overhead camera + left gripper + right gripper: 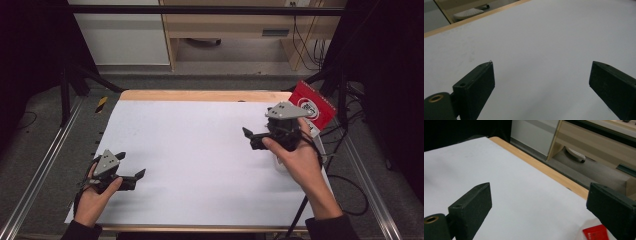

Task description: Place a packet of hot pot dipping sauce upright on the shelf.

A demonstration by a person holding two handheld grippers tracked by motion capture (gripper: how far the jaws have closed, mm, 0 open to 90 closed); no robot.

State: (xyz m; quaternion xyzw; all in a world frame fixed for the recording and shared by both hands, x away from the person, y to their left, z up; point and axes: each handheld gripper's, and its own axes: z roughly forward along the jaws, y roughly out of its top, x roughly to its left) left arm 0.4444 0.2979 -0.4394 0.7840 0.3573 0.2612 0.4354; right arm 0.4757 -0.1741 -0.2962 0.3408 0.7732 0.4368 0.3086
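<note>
The right tool (253,137) hovers over the white desk (200,165), jaws wide apart and empty, with the red packet (315,107) just behind it at the desk's far right corner. The left tool (131,172) rests near the desk's front left, jaws apart, holding nothing.

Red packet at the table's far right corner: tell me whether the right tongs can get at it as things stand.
Probably yes. The right tongs stand open with nothing between the jaws, and the red packet lies just beyond that hand. But the jaws point toward the table's middle, away from it, so the hand would have to turn first.
</note>
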